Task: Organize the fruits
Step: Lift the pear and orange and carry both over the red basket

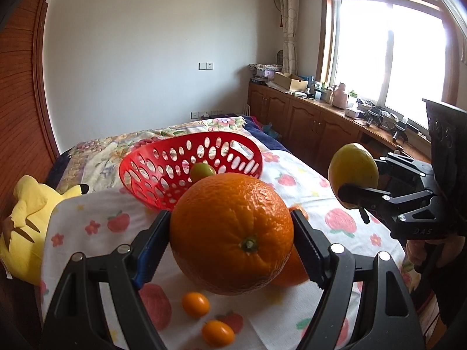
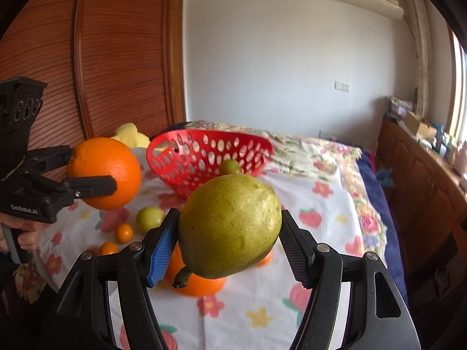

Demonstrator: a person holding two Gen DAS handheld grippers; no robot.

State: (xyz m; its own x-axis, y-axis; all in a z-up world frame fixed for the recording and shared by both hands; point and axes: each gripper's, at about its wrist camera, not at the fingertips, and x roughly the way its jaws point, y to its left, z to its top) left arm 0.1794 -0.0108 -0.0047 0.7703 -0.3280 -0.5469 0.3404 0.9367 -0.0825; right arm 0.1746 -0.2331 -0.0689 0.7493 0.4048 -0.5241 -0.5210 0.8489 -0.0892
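Note:
My left gripper [image 1: 232, 230] is shut on a large orange [image 1: 233, 213] and holds it above the cloth. In the right wrist view that orange [image 2: 111, 163] hangs at the left in the left gripper [image 2: 93, 169]. My right gripper [image 2: 230, 233] is shut on a yellow-green pear [image 2: 233, 218], stem towards the camera. From the left wrist the pear [image 1: 351, 166] shows at the right in the right gripper [image 1: 360, 179]. Beyond both fruits a red perforated basket [image 1: 163, 172] [image 2: 189, 175] sits tilted on the bed, with one small green fruit [image 1: 202, 170] [image 2: 229, 166] inside.
On the flowered cloth [image 2: 321, 233] lie another orange [image 2: 201, 287], a small green fruit [image 2: 150, 218] and two kumquats [image 2: 124, 232] [image 2: 108, 248]. A yellow plush toy [image 1: 26, 227] lies at the bed's left edge. Wooden cabinets [image 1: 315, 128] run along the right wall.

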